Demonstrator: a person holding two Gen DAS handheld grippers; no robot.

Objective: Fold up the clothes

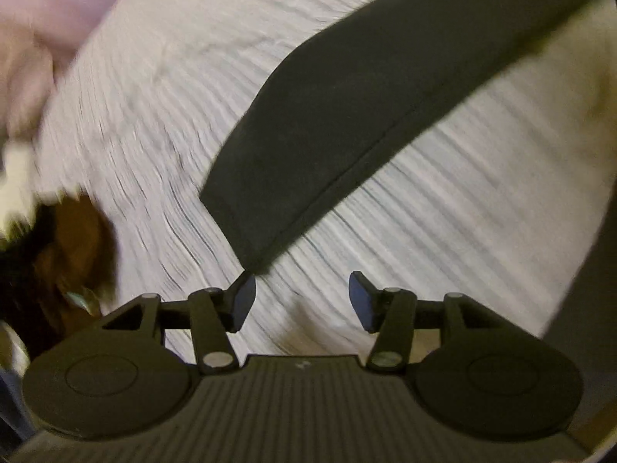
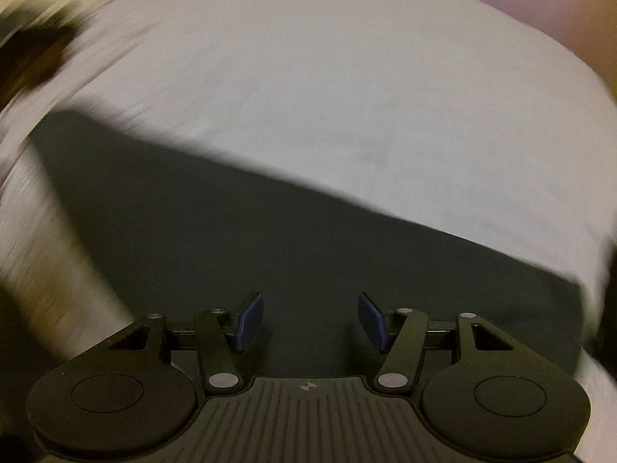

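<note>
A dark grey garment (image 1: 347, 123) lies flat on a white striped bed sheet (image 1: 154, 115). In the left wrist view one long part of it runs from the upper right down to a hemmed corner just ahead of my left gripper (image 1: 302, 301), which is open and holds nothing; its left pad (image 1: 245, 301) sits just below that corner. In the right wrist view the same garment (image 2: 270, 231) spreads wide under my right gripper (image 2: 310, 322), which is open above the cloth with nothing between its blue pads (image 2: 250, 320). Both views are blurred by motion.
The white sheet (image 2: 347, 96) fills the room beyond the garment. A pink-lilac surface (image 1: 58, 4) shows at the upper left of the left wrist view. A brown and black blurred object (image 1: 65, 254) sits at the left edge, beside the bed.
</note>
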